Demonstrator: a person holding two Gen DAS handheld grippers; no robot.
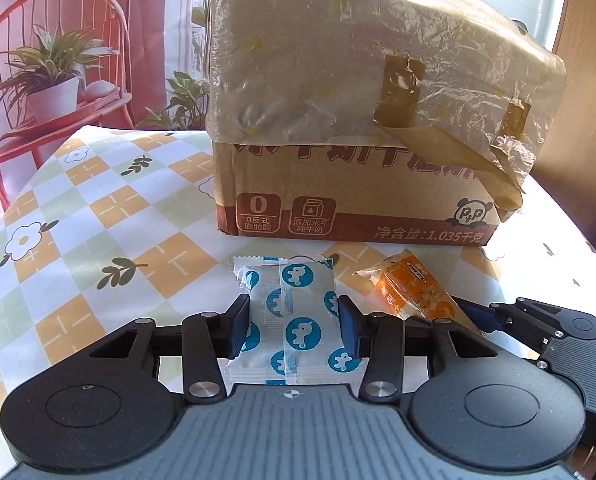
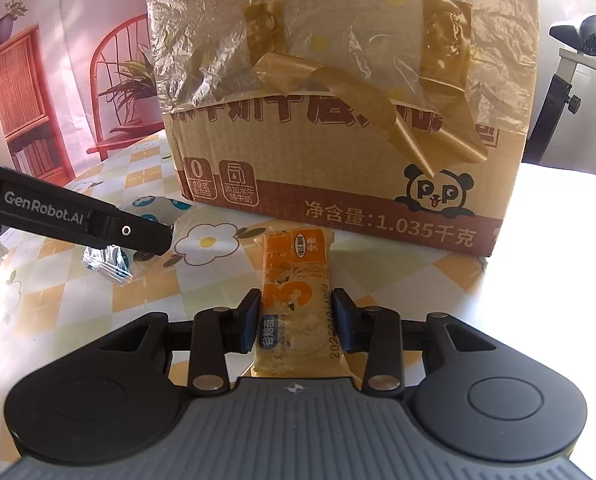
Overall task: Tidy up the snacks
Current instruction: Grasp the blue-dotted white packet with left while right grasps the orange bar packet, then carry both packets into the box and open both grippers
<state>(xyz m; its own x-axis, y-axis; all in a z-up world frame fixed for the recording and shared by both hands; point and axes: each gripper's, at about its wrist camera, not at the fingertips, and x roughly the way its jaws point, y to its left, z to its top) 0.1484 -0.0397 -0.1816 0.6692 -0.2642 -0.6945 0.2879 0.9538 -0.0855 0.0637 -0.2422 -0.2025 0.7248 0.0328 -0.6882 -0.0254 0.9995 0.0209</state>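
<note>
My left gripper is shut on a white snack packet with blue round logos, its pads against both sides, low over the checked tablecloth. My right gripper is shut on an orange and yellow snack bar packet; this packet also shows in the left wrist view, with the right gripper beside it. In the right wrist view the left gripper's finger hides most of the white packet. A cardboard box with its flap up stands just behind both packets.
The table has an orange, green and white flower-print cloth. A red chair with a potted plant is on the backdrop at far left. A black stand is at the far right. The table's right side is in bright sunlight.
</note>
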